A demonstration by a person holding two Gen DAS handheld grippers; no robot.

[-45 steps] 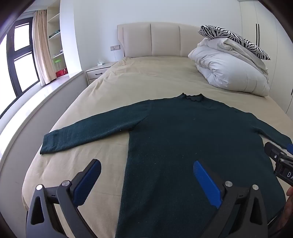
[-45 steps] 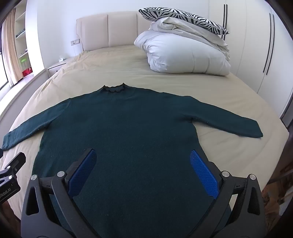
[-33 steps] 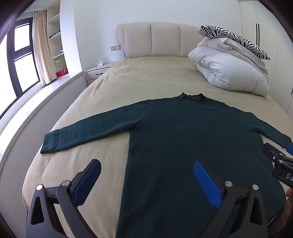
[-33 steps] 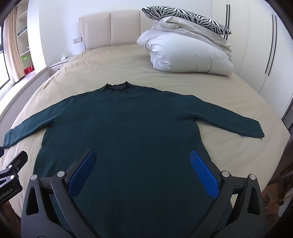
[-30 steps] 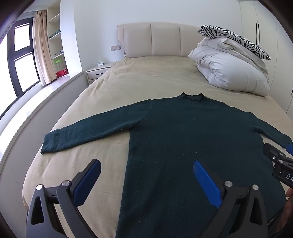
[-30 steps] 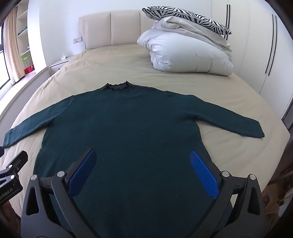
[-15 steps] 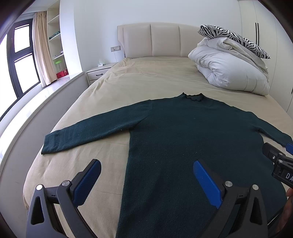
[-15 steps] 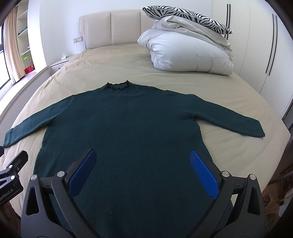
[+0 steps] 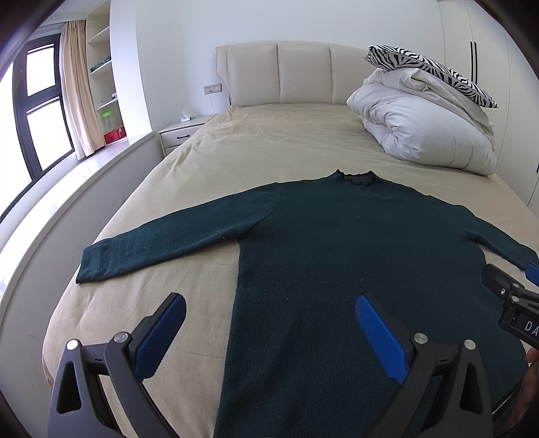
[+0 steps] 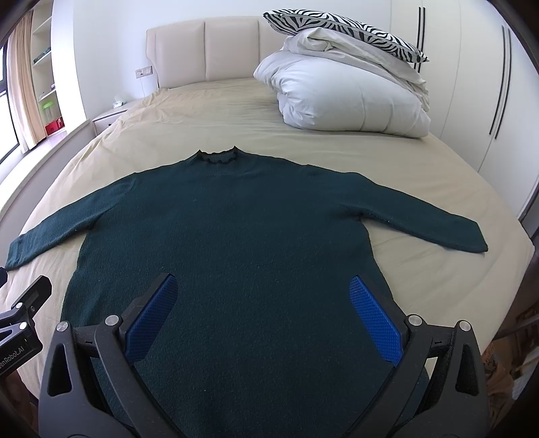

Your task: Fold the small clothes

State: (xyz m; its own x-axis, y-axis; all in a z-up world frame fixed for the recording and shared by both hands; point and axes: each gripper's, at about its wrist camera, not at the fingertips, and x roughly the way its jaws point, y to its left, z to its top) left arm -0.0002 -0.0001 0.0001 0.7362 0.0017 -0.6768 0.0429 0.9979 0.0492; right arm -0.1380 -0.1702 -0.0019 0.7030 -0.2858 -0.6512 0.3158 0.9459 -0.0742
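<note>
A dark green sweater (image 10: 232, 242) is laid flat, front up, on the beige bed (image 10: 209, 111), collar toward the headboard (image 10: 205, 50) and both sleeves spread outward. The left gripper (image 9: 269, 332) is held above the sweater's left hem edge, its jaws wide apart with nothing between them. The right gripper (image 10: 262, 315) is held above the lower body of the sweater, jaws likewise wide apart and empty. A folded white duvet (image 10: 347, 97) is stacked at the head of the bed, with a zebra pillow (image 10: 340, 28) on top of it. A nightstand (image 9: 182, 131) is seen beside the bed. No container is shown. Compared with the earlier frames, the sweater is unmoved and both grippers are seen in nearly the same places, jaws unchanged.
</note>
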